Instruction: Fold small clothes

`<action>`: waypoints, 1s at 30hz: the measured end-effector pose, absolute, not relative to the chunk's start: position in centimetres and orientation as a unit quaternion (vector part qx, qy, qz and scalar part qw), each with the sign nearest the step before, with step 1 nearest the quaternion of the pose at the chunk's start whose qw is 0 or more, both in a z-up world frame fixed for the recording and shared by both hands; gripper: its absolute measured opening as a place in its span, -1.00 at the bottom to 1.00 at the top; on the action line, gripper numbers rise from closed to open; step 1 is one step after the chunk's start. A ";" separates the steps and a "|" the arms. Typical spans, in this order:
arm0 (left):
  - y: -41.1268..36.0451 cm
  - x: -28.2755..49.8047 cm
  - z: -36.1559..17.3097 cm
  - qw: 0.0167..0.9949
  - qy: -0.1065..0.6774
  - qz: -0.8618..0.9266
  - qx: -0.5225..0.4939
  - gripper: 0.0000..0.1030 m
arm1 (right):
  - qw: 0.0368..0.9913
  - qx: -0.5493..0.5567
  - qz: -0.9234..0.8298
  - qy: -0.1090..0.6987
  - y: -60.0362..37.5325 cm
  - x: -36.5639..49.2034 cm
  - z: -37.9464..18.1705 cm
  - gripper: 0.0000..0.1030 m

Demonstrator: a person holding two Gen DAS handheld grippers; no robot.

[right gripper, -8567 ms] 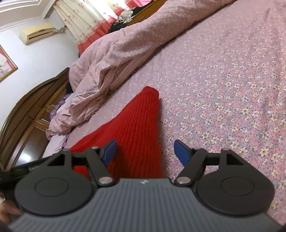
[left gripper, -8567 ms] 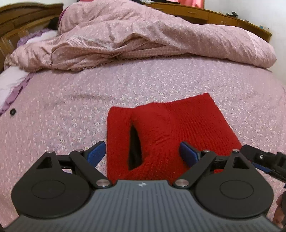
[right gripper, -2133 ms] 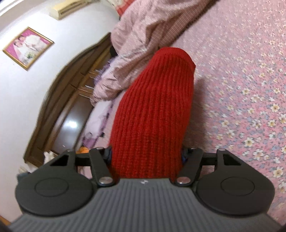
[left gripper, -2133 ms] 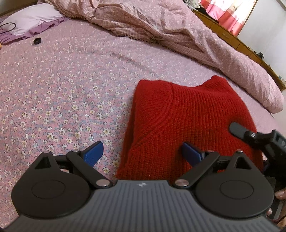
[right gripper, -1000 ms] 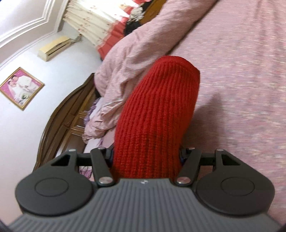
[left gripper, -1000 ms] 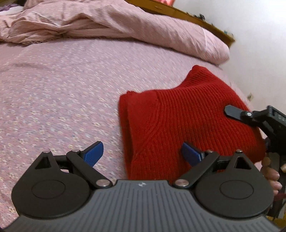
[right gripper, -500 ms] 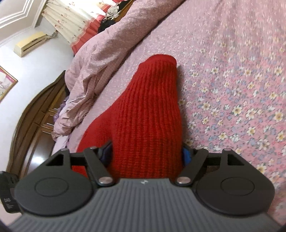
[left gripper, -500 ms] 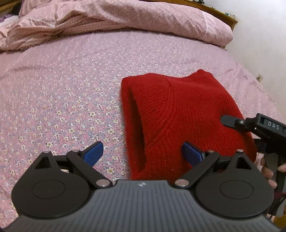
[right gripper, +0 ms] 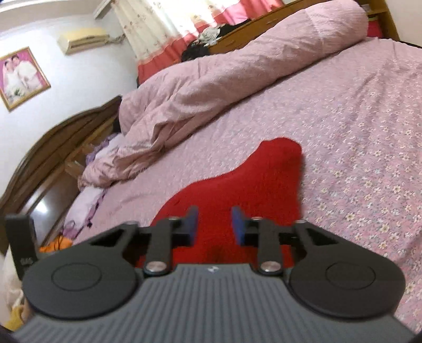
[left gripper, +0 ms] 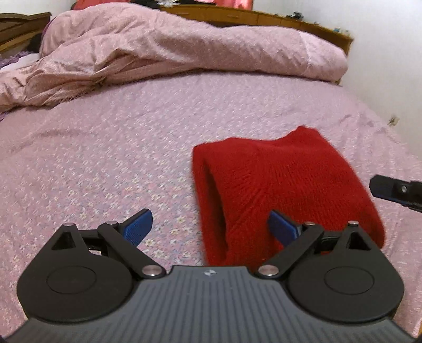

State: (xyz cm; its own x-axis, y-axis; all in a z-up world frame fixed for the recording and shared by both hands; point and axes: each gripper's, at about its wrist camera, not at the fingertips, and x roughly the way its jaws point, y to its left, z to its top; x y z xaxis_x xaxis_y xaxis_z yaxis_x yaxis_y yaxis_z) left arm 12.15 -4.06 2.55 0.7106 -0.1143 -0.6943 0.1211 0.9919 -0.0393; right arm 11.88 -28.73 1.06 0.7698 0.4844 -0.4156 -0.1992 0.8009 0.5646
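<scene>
A red knitted garment (left gripper: 284,184) lies folded on the pink flowered bedsheet (left gripper: 110,147), right of centre in the left wrist view. My left gripper (left gripper: 211,224) is open and empty, its right finger over the garment's near edge. In the right wrist view the garment (right gripper: 253,179) lies flat on the bed just beyond my right gripper (right gripper: 215,224). Its blue pads (right gripper: 238,224) stand a small gap apart with nothing between them. The right gripper's tip (left gripper: 393,188) shows at the right edge of the left wrist view.
A rumpled pink quilt (left gripper: 171,44) is heaped along the far side of the bed. A dark wooden headboard (right gripper: 52,153) and pillows (right gripper: 87,195) lie at the left. A wooden ledge (left gripper: 263,18) runs behind the quilt. The bed's right edge (left gripper: 395,137) meets a white wall.
My right gripper has let go of the red garment and drawn back above it; the garment now lies flat. My left gripper has shifted left and back, still open.
</scene>
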 end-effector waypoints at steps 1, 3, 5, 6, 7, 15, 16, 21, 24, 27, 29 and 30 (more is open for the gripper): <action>-4.0 12.3 2.3 0.923 0.381 -0.060 0.003 0.89 | 0.906 0.247 0.191 0.287 -28.3 12.1 0.9 -0.49; -3.8 12.4 1.6 0.919 0.391 -0.053 0.004 0.89 | 0.904 0.238 0.185 0.304 -27.6 12.4 0.0 -0.57; -3.7 12.6 1.1 0.917 0.395 -0.048 0.009 0.89 | 0.899 0.238 0.184 0.318 -27.0 12.7 -0.9 -0.59; -3.6 12.6 0.9 0.916 0.397 -0.047 0.009 0.90 | 0.896 0.239 0.184 0.326 -26.8 12.8 -1.2 -0.60; -3.6 12.6 0.8 0.916 0.399 -0.046 0.009 0.90 | 0.893 0.241 0.187 0.332 -26.5 13.0 -1.6 -0.64; -3.6 12.4 0.7 0.919 0.392 -0.049 0.012 0.90 | 0.905 0.203 0.183 0.327 -24.9 12.6 -1.6 -0.69; -3.6 12.3 0.8 0.919 0.392 -0.050 0.010 0.90 | 0.905 0.203 0.182 0.326 -24.8 12.6 -1.5 -0.68; -4.0 11.5 1.8 0.920 0.387 -0.057 0.013 0.90 | 0.912 0.206 0.176 0.307 -24.8 11.7 -1.0 -0.62; -4.1 10.9 2.4 0.922 0.383 -0.062 0.013 0.90 | 0.914 0.218 0.168 0.297 -25.2 11.1 -0.4 -0.60; -4.1 10.2 2.9 0.922 0.381 -0.065 0.009 0.91 | 0.917 0.220 0.162 0.292 -25.4 10.3 0.3 -0.46; -4.1 9.8 3.2 0.923 0.380 -0.066 0.004 0.91 | 0.919 0.218 0.158 0.288 -25.4 9.6 0.7 -0.32; -4.1 9.5 3.3 0.923 0.379 -0.066 0.002 0.91 | 0.920 0.216 0.158 0.287 -25.4 9.3 0.8 -0.23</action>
State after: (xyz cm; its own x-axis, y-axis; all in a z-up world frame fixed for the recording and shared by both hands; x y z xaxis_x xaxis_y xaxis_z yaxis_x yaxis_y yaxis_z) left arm 9.51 -4.09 3.34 0.7034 -0.1207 -0.7005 0.1235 0.9912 -0.0468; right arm 9.31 -25.36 0.84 0.7848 0.4154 -0.4600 -0.1670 0.8565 0.4884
